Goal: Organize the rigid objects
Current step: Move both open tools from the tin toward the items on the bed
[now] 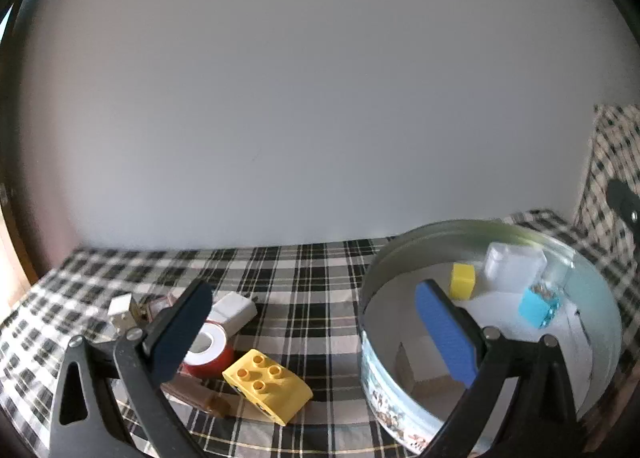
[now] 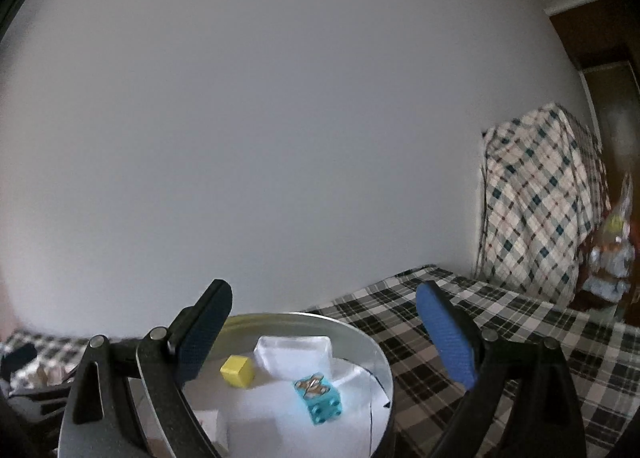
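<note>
Yellow brick point(image 1: 267, 385) lies on checked surface point(image 1: 312, 278) just left of tin point(image 1: 384, 374); left hand-held gripper point(image 1: 316, 318) released, empty, right hand-held gripper point(image 2: 324, 322) likewise, so straddle brick squarely w/ left before clenching.

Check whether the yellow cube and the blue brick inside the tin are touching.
Apart. In the right wrist view, white lining shows plainly between the yellow cube and the blue brick inside the tin.
</note>
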Action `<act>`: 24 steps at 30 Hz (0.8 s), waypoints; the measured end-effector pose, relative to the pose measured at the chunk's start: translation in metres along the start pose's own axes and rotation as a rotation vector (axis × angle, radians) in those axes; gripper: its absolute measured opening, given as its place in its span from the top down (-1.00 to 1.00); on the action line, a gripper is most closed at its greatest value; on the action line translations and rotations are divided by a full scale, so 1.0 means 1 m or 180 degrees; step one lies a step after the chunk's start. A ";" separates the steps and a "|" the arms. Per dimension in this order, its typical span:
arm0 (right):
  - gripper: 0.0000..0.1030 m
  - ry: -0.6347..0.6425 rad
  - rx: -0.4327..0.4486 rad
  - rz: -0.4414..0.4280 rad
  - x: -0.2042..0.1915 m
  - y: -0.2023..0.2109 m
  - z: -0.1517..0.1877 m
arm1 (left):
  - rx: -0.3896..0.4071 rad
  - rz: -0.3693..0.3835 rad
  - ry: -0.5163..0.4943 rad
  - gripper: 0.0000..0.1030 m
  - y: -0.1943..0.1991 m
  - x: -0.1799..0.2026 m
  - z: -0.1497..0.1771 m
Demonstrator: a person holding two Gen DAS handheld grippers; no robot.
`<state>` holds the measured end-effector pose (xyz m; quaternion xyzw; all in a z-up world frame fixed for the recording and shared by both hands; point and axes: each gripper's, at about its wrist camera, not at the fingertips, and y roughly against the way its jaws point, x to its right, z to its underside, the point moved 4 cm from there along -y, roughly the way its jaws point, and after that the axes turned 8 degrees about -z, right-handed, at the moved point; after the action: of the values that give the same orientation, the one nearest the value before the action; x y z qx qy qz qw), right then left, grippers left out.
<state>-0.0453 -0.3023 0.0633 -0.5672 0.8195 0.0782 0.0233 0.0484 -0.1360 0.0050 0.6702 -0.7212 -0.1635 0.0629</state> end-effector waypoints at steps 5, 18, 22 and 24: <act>-0.84 0.0158 0.0056 -0.0095 -0.017 0.015 0.004 | -0.0037 0.0079 -0.0137 -0.99 0.002 -0.004 0.007; -0.84 0.0192 -0.0325 -0.0363 -0.057 0.019 0.027 | -0.0332 0.0117 0.0072 -0.99 -0.012 -0.078 0.022; -0.84 0.0212 -0.0528 -0.0559 -0.083 0.020 0.037 | -0.0419 0.0084 0.0119 -0.99 -0.018 -0.105 0.026; -0.84 0.0306 -0.0605 -0.0638 -0.099 0.020 0.042 | -0.0477 0.0072 0.0156 -0.99 -0.023 -0.119 0.029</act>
<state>-0.0310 -0.1973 0.0362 -0.6490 0.7478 0.1255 -0.0621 0.0723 -0.0151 -0.0142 0.6592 -0.7128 -0.1998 0.1324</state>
